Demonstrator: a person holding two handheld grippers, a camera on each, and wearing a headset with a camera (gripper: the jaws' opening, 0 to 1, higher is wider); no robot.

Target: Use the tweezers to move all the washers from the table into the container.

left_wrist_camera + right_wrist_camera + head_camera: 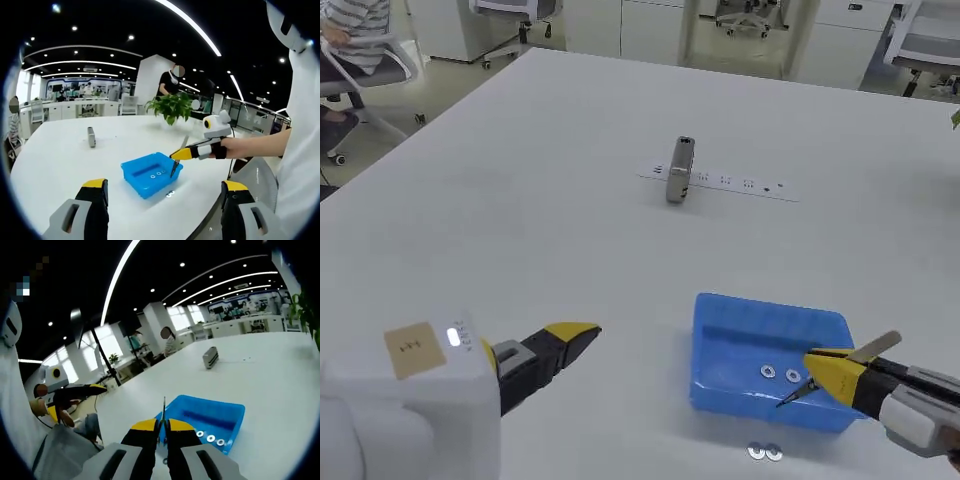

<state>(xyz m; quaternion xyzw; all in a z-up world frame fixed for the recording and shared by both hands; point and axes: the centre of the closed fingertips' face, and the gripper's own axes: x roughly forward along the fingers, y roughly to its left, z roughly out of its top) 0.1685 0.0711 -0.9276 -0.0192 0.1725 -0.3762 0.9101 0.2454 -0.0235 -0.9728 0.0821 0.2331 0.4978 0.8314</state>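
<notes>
A blue container (740, 325) sits near the table's front edge, with small metal washers (767, 372) on its floor. Three washers (210, 438) show there in the right gripper view. Two more washers (765, 452) lie on the table just in front of the container. My right gripper (835, 372) is shut on silver tweezers (798, 391). The tweezers' tips point down over the container's right half, close to the washers. My left gripper (164, 184) stands open and holds nothing. It hangs left of the container (142, 172) and apart from it.
A grey metal block (680, 168) stands mid-table on a white printed strip (740, 184). Office chairs (360, 60) stand beyond the far left edge. A potted plant (172, 106) and a person stand beyond the table in the left gripper view.
</notes>
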